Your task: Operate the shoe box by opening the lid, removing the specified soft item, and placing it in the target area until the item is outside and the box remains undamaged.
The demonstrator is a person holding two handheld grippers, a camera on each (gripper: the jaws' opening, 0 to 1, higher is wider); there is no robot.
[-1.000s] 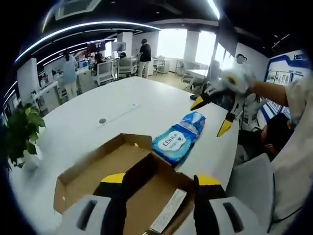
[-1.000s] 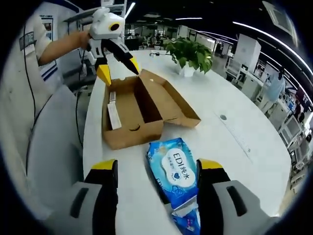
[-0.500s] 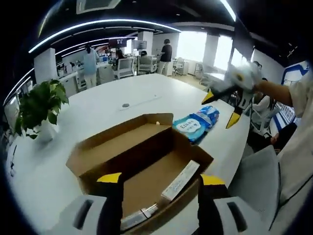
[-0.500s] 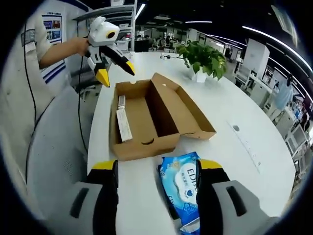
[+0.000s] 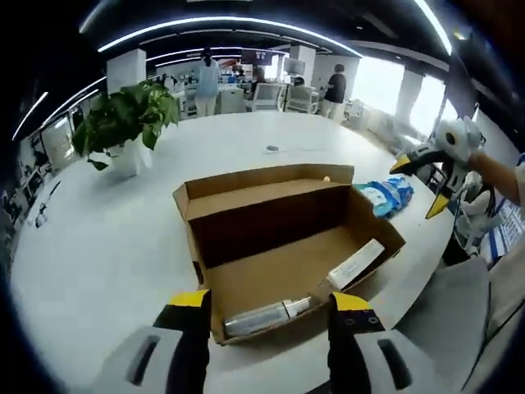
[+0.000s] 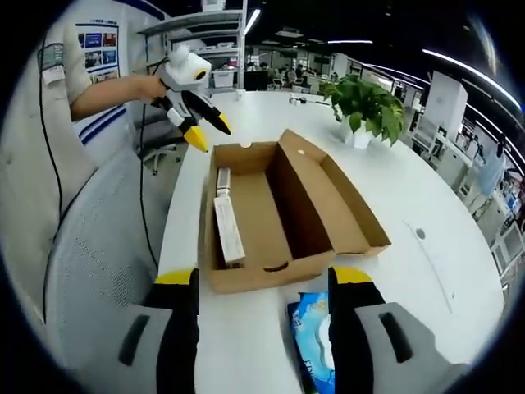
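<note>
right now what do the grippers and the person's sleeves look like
Each gripper has two black jaws with yellow tips rising from light grey housings. Seen from the other side, the left gripper and the right gripper have white rounded bodies with the same yellow-tipped black jaws. The person wears a white short-sleeved shirt with blue stripes, and a thin dark cable hangs near the left arm.

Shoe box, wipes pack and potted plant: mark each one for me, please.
Shoe box [image 6: 254, 201], right gripper view, bare inner floor.
Wipes pack [image 5: 385, 197], left gripper view, middle of the blue wrapper.
Potted plant [image 5: 123, 123], left gripper view, leaves above the white pot.
</note>
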